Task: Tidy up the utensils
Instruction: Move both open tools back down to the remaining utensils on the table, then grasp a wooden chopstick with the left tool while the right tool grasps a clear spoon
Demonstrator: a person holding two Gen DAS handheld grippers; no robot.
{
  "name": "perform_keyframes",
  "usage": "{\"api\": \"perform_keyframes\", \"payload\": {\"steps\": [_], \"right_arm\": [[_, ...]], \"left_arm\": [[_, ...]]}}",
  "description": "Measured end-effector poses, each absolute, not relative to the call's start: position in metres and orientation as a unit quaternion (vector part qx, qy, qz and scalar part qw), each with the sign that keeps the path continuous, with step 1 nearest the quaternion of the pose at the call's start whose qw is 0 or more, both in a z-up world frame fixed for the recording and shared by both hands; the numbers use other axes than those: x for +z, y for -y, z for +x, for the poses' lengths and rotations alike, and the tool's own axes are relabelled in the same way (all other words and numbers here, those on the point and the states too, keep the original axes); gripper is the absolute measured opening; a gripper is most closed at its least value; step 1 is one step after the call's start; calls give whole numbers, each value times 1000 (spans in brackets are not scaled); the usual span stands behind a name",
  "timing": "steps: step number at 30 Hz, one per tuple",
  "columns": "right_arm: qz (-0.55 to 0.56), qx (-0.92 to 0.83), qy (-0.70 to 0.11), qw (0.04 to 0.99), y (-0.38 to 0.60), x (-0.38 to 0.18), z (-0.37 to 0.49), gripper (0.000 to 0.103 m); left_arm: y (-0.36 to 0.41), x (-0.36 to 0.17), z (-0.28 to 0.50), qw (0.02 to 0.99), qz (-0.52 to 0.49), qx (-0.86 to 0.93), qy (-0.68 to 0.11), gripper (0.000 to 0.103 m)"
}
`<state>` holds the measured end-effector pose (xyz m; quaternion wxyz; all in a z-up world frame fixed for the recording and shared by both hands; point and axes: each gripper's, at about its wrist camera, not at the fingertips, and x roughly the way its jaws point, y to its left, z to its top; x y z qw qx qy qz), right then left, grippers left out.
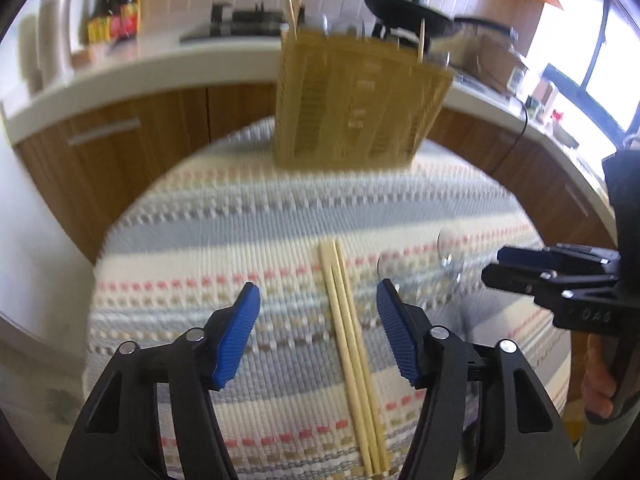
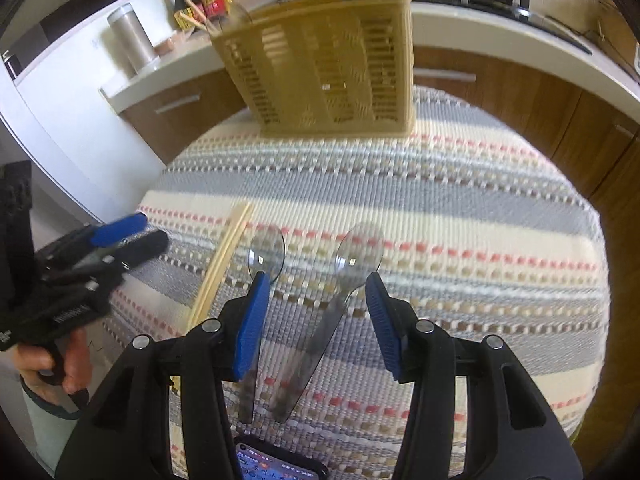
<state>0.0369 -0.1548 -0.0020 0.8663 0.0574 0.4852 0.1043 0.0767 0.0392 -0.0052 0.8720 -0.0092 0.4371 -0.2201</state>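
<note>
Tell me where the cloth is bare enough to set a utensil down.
Bare: the striped cloth right of the two clear spoons, and the band between them and the caddy. Also left of the chopsticks. Crowded: the near strip, with chopsticks, spoons, left tool and right tool, both open.

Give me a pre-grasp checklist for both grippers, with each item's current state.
1. Left hand-held gripper open: ok.
2. Chopsticks lie between its fingers: ok.
3. Right hand-held gripper open: ok.
4. A clear spoon lies between its fingers: ok; the second spoon sits partly behind the left finger.
5. Basket upright on the striped cloth: ok.
6. Free slot in basket: cannot tell.
</note>
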Motion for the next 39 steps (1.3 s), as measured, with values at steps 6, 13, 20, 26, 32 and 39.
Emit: {"api": "perform_keyframes", "payload": {"steps": [6,13,20,26,32,39], "right_arm": [[74,112,-494,859,150,-23,40,37],[91,115,-495,856,153,-28,38,37],[100,117,-494,856,159,-28,29,37],[108,112,-500,852,160,-31,28,37],[117,107,-503,850,167,-33,24,37],[123,109,-500,851,170,-30,22,37]], "left_arm": [[-29,-31,80,855,18,-223,-467,48],[-14,-44,82,846,58,-216,-483,38],[-8,-42,82,846,76,-205,-486,38],[4,-39,84,842,105,-195,-492,39],[1,-43,89,838,102,-188,-503,39],[6,-45,90,837,110,-186,-503,37]]}}
